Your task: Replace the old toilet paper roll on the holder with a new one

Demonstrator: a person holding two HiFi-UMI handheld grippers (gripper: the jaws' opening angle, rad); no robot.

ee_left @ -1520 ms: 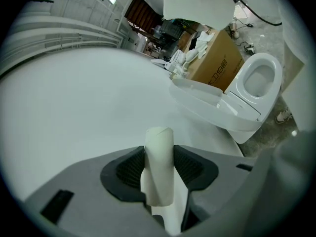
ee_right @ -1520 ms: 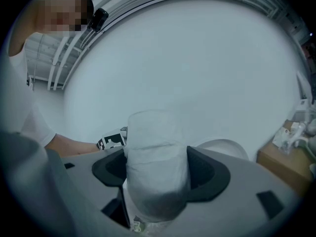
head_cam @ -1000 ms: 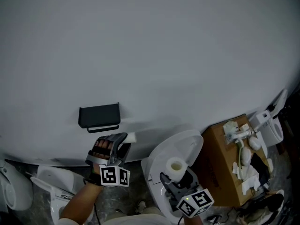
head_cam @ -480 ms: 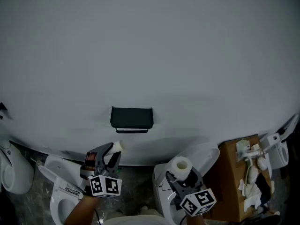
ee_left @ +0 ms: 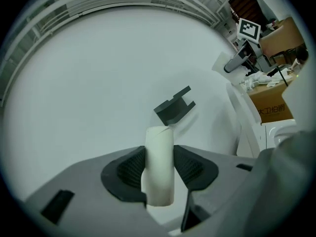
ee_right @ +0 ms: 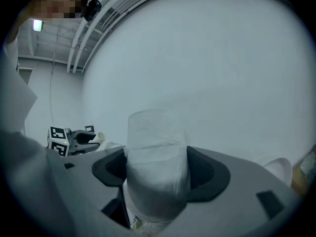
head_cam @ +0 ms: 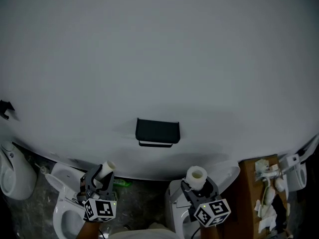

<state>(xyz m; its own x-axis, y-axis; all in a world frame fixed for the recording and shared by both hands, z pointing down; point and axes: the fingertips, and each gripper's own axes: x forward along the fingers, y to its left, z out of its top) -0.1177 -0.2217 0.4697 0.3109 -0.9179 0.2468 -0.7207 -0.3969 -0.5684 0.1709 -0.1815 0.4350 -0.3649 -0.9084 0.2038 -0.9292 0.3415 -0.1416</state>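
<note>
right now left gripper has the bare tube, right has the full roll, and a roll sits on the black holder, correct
No: the head view shows the black holder empty. The left gripper does have the bare tube and the right gripper the full roll.

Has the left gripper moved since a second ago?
Yes. The left gripper, clamping the empty tube, has gone left, away from the black holder.

The black holder [head_cam: 157, 132] is fixed to the white wall, its thin bar bare. The old roll [head_cam: 106, 169], a slim pale cardboard tube, tilts slightly at the holder's 8 o'clock, clamped in the left gripper [head_cam: 101, 178]. The new roll [head_cam: 196, 175], fat and white, stands upright at 5 o'clock, clamped in the right gripper [head_cam: 197, 184].
</note>
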